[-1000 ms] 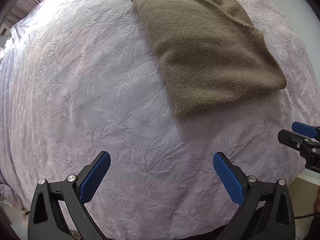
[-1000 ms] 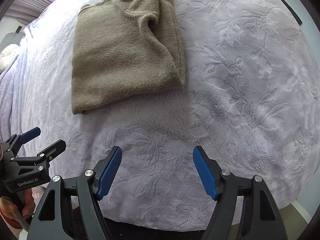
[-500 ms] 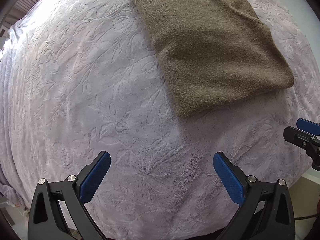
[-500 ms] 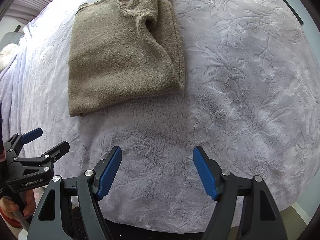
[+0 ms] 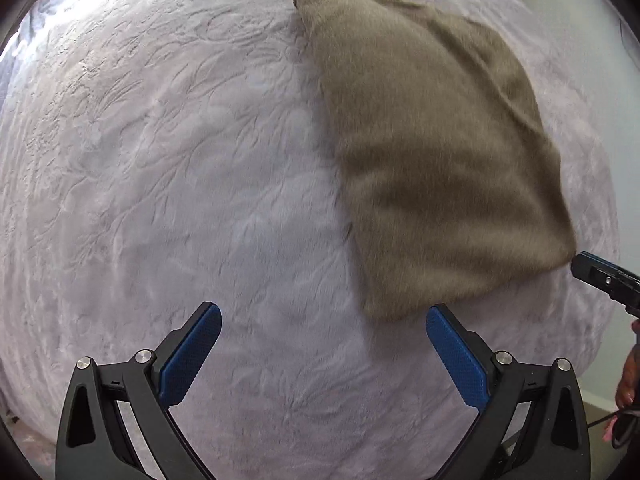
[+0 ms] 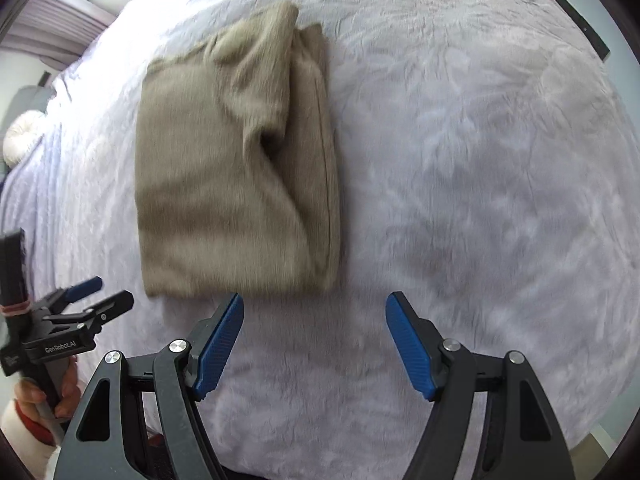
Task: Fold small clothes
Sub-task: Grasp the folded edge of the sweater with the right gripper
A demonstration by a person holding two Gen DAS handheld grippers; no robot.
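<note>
While both sets of tongs, the left tongs (image 5: 323, 351) and the right tongs (image 6: 314, 346), are hanging spread wide and holding nothing, the folded brown sweater (image 6: 236, 168) is lying just past them on the bed (image 6: 480, 160). Grabbing only its top layer could be pulling the fold apart.

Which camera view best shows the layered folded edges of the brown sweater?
The right wrist view: the sweater shows its stacked layers and a dark gap along its right side. The left wrist view shows the sweater as one smooth top surface with a ribbed cuff, layers hidden.
</note>
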